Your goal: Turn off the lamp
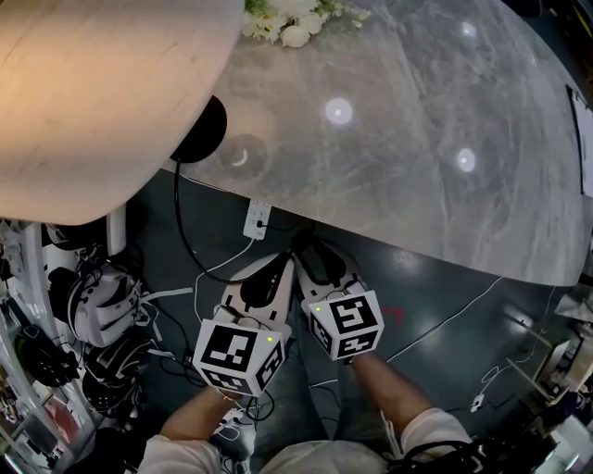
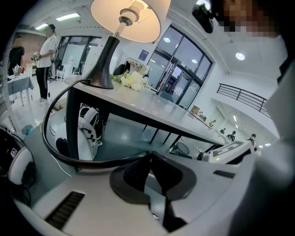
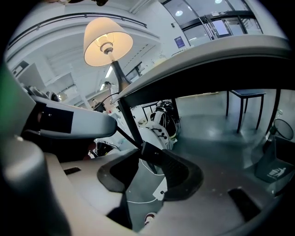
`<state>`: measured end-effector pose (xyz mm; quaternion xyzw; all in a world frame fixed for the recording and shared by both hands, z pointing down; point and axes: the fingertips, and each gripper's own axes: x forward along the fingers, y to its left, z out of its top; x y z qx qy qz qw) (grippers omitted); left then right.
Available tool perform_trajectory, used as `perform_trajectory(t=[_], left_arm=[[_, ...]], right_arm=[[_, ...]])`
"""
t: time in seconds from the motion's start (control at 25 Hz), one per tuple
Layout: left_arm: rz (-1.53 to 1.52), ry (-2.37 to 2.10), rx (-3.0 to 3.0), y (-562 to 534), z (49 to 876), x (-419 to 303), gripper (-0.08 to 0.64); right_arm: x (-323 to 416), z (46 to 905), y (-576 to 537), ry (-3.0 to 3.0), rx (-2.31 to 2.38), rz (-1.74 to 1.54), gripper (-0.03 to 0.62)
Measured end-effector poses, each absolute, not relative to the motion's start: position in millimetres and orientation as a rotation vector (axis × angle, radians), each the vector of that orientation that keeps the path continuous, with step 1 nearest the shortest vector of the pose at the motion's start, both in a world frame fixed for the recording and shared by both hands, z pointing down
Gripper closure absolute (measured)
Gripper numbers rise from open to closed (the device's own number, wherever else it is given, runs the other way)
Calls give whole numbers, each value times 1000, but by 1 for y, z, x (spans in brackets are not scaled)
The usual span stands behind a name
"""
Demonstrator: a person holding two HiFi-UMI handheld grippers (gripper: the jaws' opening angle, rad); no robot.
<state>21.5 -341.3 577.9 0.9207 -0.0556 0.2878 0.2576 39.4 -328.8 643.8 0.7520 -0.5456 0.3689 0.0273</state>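
The lamp is lit: its cream shade [image 1: 93,93] fills the upper left of the head view and its black base [image 1: 199,130] stands on the grey marble table [image 1: 417,139]. Its black cord [image 1: 181,227] drops off the table edge and loops toward both grippers. My left gripper [image 1: 276,267] is shut on the cord [image 2: 60,154], which runs into the closed jaw tips [image 2: 150,159]. My right gripper [image 1: 304,245] sits beside it, open [image 3: 146,161], and a small dark block on the cord [image 3: 150,151] lies at its tips. The lit shade [image 3: 107,41] shows above.
A white power strip [image 1: 257,218] hangs below the table edge with a white cable trailing to the floor. White flowers [image 1: 287,20] lie at the table's far side. Headsets and tangled cables [image 1: 97,310] crowd the floor at the left. People stand far off [image 2: 46,50].
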Motion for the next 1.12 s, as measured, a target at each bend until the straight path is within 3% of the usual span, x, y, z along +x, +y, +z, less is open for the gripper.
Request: perform_trajectory(t=[1.12], left_arm=[[811, -86, 2492, -331, 584, 20, 537]], right_arm=[[38, 650, -326, -1667, 2359, 1167, 463]])
